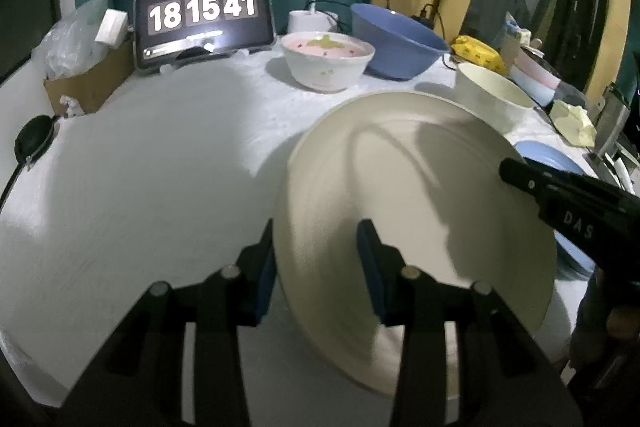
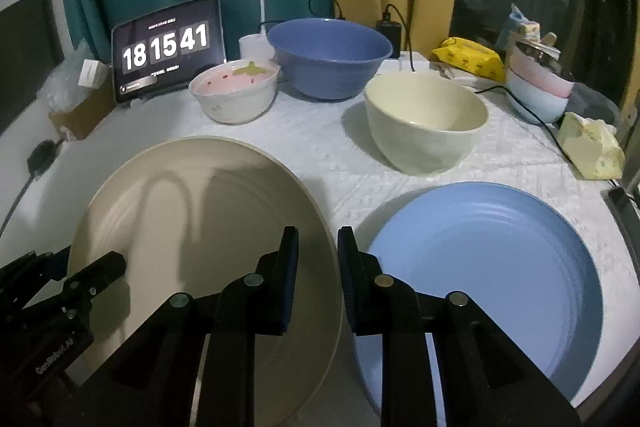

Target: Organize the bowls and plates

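Your beige plate is the biggest thing in play: it sits tilted and blurred, apparently lifted off the white tablecloth, just left of the blue plate, which lies flat. Land it squarely on the blue one, I'd judge, lowering both sides level so the rims nest. The blue bowl, cream bowl and strawberry bowl wait behind; keep clear of them. Your left gripper straddles the plate's left rim, jaws fairly wide; your right gripper straddles the right rim, narrower. Whether either pinches, I cannot tell
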`<state>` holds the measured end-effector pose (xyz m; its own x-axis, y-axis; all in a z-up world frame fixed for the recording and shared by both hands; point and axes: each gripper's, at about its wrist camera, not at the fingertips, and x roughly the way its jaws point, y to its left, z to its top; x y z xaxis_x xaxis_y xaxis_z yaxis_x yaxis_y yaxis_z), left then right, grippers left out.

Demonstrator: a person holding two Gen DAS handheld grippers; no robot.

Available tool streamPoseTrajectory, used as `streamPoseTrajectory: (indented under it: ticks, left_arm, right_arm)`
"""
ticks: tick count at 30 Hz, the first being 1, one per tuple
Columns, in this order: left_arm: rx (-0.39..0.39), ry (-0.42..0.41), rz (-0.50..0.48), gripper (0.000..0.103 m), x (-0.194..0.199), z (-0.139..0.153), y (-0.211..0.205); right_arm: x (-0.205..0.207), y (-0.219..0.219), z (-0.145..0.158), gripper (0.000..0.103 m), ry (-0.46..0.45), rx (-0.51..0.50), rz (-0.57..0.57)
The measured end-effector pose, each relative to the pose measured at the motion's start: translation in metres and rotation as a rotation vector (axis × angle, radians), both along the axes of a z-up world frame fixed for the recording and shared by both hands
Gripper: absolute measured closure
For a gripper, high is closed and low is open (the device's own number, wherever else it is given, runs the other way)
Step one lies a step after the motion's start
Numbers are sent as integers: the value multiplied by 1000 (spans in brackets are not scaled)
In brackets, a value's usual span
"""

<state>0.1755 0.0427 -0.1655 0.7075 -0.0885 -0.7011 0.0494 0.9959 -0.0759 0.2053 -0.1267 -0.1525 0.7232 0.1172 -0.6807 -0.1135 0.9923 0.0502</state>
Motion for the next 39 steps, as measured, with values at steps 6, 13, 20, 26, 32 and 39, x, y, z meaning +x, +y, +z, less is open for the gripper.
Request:
streamPoseTrajectory:
  ticks: [6, 13, 20, 26, 32, 39]
  left_arm:
    - [14, -16, -26, 63, -5, 7, -14]
    - [32, -26, -50, 63, -7, 13, -30]
    - [43, -44, -73, 63, -9, 21, -45]
    - [56, -51, -98, 63, -11, 25, -62]
    - [70, -55, -121, 63, -9, 29, -80]
    - [87, -55, -142, 63, -6, 34, -103]
  right_arm:
    - [-7, -14, 4, 81, -16, 13, -22]
    - [-15, -32, 9, 81, -36, 29, -45]
    - [-23, -48, 17, 81, -62, 45, -70]
    - [-27, -64, 21, 81, -78, 58, -95]
    - [-31, -83, 22, 81, -87, 76, -123]
    - [-31, -106, 23, 81, -95, 96, -149]
